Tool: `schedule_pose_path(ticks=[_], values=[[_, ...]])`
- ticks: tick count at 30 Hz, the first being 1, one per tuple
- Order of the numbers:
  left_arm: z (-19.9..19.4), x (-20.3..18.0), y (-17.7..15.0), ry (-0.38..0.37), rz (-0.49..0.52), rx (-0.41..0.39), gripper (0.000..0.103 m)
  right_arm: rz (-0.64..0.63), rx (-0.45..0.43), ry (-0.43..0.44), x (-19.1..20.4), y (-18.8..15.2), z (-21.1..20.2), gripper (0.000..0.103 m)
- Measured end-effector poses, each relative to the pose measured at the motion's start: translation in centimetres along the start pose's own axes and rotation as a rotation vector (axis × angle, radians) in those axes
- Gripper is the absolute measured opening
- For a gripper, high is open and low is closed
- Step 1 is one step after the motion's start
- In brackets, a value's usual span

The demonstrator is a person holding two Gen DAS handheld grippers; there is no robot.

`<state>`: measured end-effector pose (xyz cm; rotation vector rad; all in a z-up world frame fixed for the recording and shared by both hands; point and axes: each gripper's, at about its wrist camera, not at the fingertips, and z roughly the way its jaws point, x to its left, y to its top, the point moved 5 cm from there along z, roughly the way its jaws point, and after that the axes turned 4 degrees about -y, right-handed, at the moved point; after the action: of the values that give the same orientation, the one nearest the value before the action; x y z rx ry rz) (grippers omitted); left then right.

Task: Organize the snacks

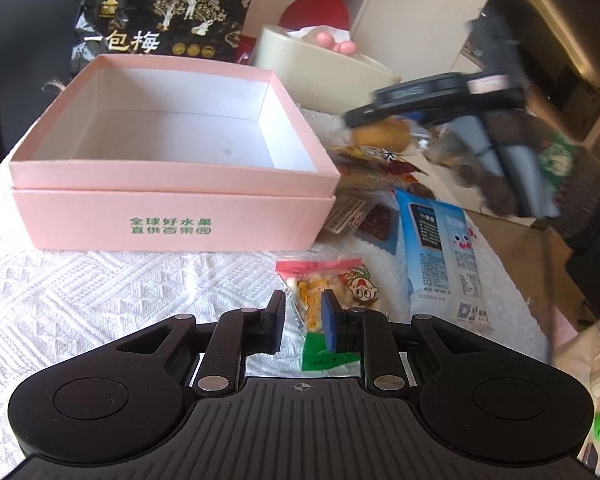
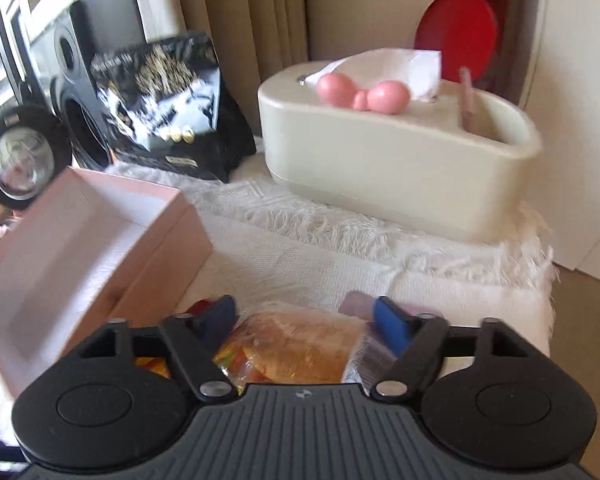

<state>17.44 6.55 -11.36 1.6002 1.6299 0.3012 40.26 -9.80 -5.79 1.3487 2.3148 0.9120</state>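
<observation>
A pink box (image 1: 172, 184) is seen open at the left on the white woven cloth (image 1: 80, 288), a black plum bag (image 1: 160, 20) standing behind it. Just in front of the box, the left gripper (image 1: 303, 312) is held part-open over a small cartoon snack packet (image 1: 332, 292) — one pad touches the wrapper, but no grip can be confirmed. Further right, a blue snack pack (image 1: 440, 248) lies beside a heap of wrappers. The right gripper (image 2: 304, 320) is spread wide around a wrapped bun (image 2: 300, 348) — whether it is pinched cannot be told. A cream tissue box (image 2: 396, 160) stands beyond.
</observation>
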Motion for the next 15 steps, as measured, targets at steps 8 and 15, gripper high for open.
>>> schedule_pose_path(ticks=[8,15], values=[[0.0,-0.3,0.3,0.018,-0.023,-0.017,0.022,-0.024,-0.116,0.115,2.9,-5.4,-10.7,0.060],[-1.8,0.8,-0.1,0.070,-0.082,-0.042,0.022,-0.411,-0.164,-0.098,10.5,-14.3,-10.6,0.060]])
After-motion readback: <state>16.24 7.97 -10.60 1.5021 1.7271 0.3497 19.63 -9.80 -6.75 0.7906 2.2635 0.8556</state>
